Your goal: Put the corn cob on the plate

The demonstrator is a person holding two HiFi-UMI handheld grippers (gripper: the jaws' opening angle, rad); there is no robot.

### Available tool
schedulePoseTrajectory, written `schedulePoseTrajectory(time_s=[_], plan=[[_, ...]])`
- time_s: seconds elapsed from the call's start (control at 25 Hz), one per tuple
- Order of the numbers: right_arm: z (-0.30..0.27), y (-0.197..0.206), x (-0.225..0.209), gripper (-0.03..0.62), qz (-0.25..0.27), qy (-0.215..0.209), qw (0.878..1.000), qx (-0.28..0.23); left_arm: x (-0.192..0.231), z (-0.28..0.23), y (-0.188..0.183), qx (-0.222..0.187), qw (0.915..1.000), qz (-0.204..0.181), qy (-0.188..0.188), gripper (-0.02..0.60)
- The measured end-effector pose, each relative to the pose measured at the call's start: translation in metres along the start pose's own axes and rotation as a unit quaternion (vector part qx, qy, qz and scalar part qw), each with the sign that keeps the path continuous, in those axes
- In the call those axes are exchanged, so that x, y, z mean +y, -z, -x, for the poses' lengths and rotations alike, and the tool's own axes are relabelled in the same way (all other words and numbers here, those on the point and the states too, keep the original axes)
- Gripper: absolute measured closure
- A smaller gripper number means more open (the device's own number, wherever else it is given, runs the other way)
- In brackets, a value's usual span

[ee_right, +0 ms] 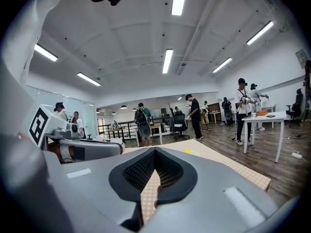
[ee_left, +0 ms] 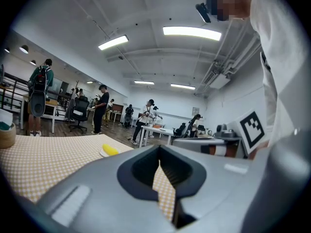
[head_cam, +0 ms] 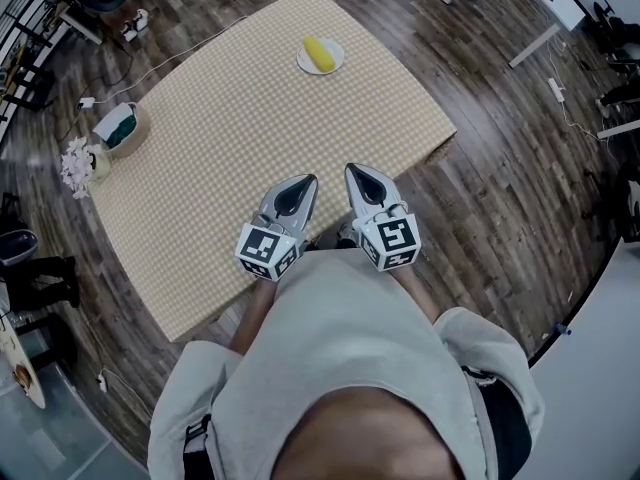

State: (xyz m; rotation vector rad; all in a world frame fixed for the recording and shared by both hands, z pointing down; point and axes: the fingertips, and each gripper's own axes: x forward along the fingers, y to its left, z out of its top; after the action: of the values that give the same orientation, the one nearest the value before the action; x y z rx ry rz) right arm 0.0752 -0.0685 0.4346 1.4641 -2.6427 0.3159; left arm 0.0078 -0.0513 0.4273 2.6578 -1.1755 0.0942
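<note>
One corn cob [head_cam: 318, 52] lies on the plate [head_cam: 338, 58], which is small, white and round. The plate stands at the far end of the bench [head_cam: 250, 128], which carries a checked beige cloth. Both grippers are well apart from the plate, over the near edge of the bench, side by side and pointing toward it.

Left gripper [head_cam: 306, 181]: fingers [ee_left: 143, 169] together at the tips, nothing between them.

Right gripper [head_cam: 353, 171]: fingers [ee_right: 141, 171] together, nothing between them.

At the left edge of the bench stands a round basket [head_cam: 120, 128]; its contents appear to be green and white. A bunch of white flowers [head_cam: 75, 163] lies just beside the basket.
</note>
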Motion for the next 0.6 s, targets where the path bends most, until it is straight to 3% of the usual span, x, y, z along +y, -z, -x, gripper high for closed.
schedulePoseTrajectory(time_s=[0.6], plan=[[-0.016, 0.007, 0.008, 0.599, 0.0, -0.014, 1.0, 0.012, 0.006, 0.002, 0.0, -0.002, 1.0, 0.003, -0.005, 0.574]])
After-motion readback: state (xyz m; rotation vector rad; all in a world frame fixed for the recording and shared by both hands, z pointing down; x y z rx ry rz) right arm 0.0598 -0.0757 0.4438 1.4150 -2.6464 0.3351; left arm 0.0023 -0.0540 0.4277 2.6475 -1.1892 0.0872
